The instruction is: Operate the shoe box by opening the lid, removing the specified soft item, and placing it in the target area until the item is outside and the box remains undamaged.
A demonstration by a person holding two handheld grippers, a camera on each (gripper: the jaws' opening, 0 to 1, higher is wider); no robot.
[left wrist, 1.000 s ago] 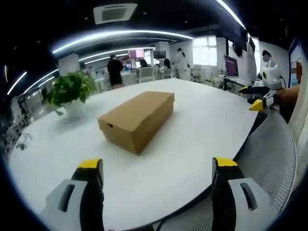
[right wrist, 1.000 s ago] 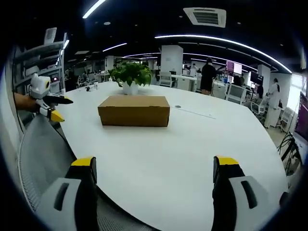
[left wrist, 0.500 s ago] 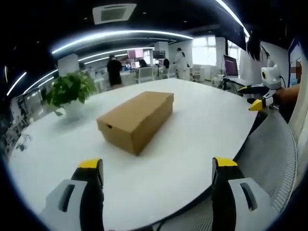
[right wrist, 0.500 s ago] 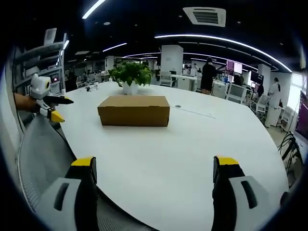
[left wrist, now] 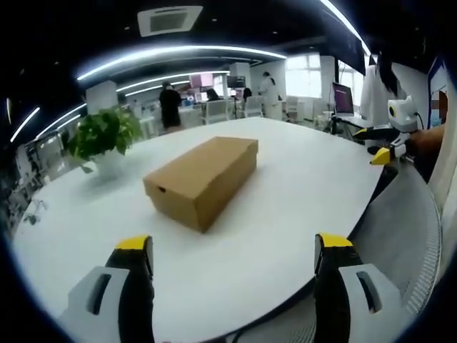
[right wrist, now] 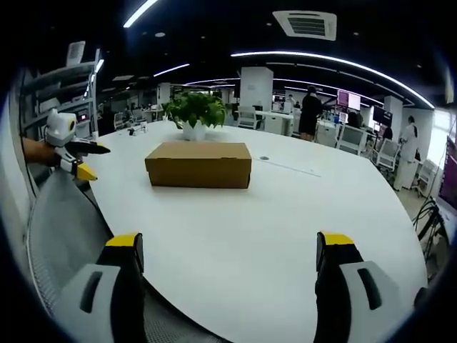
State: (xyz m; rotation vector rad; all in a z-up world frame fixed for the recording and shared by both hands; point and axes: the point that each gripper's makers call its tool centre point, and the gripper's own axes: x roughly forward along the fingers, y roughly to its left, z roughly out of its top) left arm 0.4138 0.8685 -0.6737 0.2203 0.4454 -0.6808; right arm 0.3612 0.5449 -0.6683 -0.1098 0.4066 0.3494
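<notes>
Nearest, the left gripper [left wrist: 232,250] and right gripper [right wrist: 232,250] are hovering with jaws spread wide, gripping nothing, just off the white table's [right wrist: 235,250] curved edge. Farther in, the closed shoe box [left wrist: 202,179] is sitting mid-table amid open surface, no readable lettering. Beyond, a potted plant [right wrist: 193,114] is standing.

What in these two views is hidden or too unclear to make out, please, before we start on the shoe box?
- Contents of the shoe box: both views, hidden by its closed lid.
- The box's far sides: turned away from both cameras.
- Pot of the plant: right gripper view, too small for detail.
- Dark mark on the table: right gripper view, too small to identify.
</notes>
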